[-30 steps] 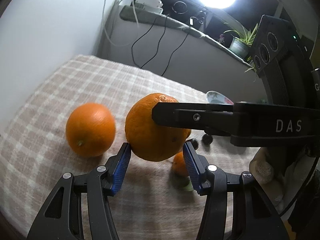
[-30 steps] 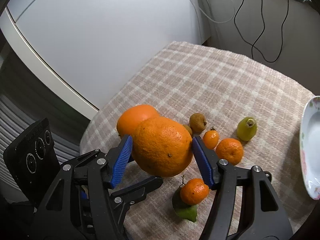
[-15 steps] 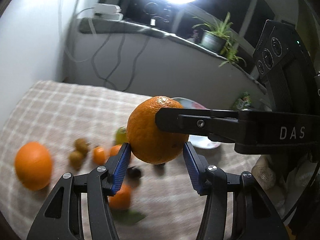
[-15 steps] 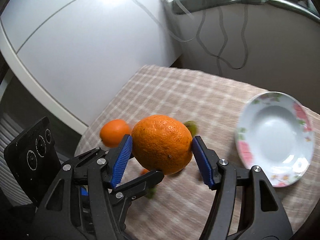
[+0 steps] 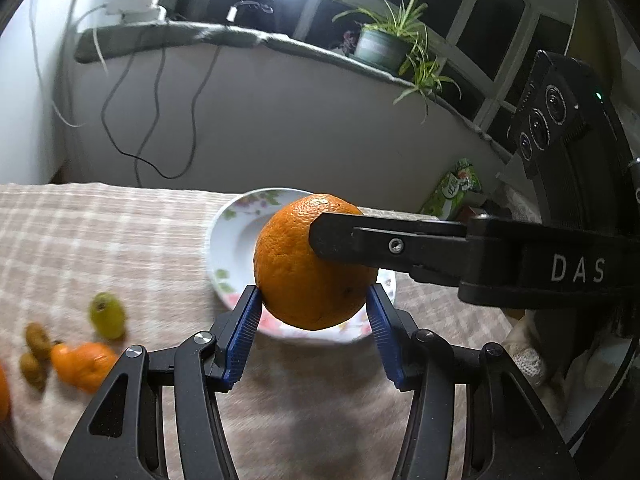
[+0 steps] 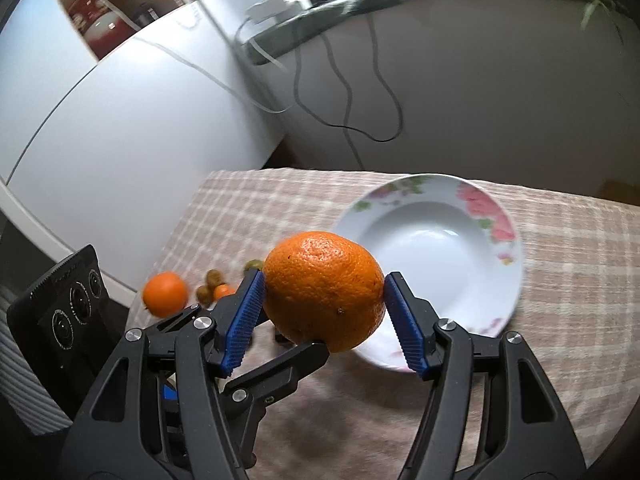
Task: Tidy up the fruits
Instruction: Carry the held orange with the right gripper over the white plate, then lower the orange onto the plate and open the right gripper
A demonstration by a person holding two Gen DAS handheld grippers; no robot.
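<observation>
Above the white floral-rimmed plate on the checked-cloth surface, both the left gripper and right gripper clamp one large round orange between blue-padded fingers; smaller fruits lie well apart

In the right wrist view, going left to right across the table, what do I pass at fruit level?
Loose orange → small brownish fruits → small tangerine → big orange, held off the table by both grippers → floral plate.
</observation>
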